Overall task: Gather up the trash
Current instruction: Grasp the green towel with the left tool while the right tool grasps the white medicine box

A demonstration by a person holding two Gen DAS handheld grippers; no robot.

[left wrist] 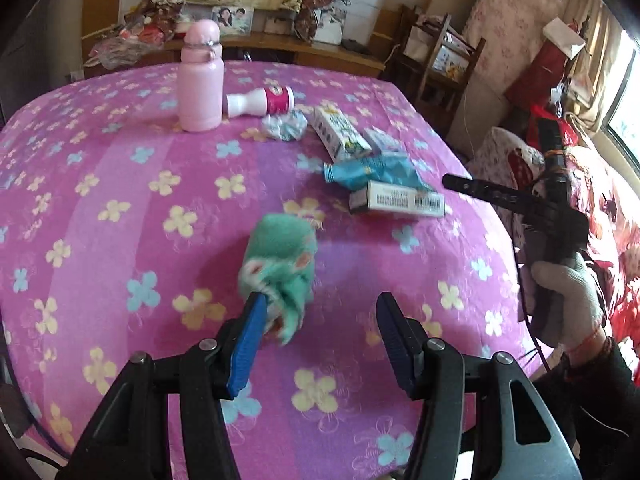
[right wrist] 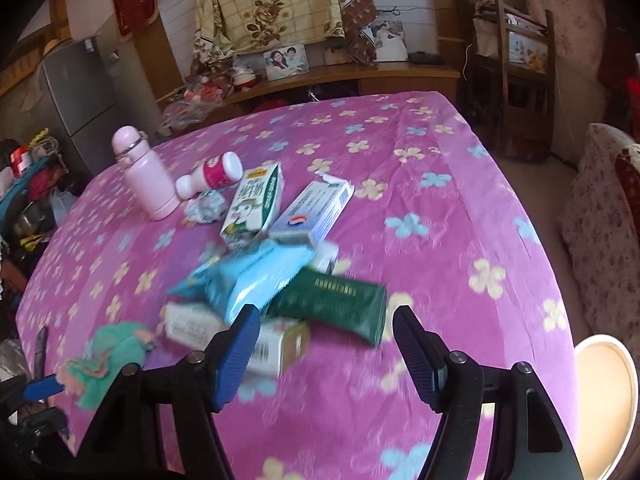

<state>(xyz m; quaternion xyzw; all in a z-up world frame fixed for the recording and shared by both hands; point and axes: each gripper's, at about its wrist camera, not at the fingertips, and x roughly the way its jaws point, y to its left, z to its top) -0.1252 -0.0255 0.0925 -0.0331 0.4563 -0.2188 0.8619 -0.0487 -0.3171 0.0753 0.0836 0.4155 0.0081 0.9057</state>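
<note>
A heap of trash lies on the pink flowered tablecloth (right wrist: 440,240): a blue packet (right wrist: 256,276), a dark green box (right wrist: 336,304), a white barcode box (left wrist: 396,202), a milk carton (right wrist: 252,204), a white and blue box (right wrist: 316,208), a crumpled paper (right wrist: 206,206) and a small white bottle with a pink label (right wrist: 212,176). My right gripper (right wrist: 326,312) hangs open just above the green box. My left gripper (left wrist: 320,300) is open; a green fuzzy cloth (left wrist: 280,272) rests against its left fingertip, unpinched. A gloved hand (left wrist: 568,296) holds the right gripper.
A pink flask (left wrist: 200,84) stands upright at the far left of the heap. A cream round seat (right wrist: 604,400) sits off the table's right edge. A grey fridge (right wrist: 76,88) and a wooden sideboard (right wrist: 360,76) stand behind the table.
</note>
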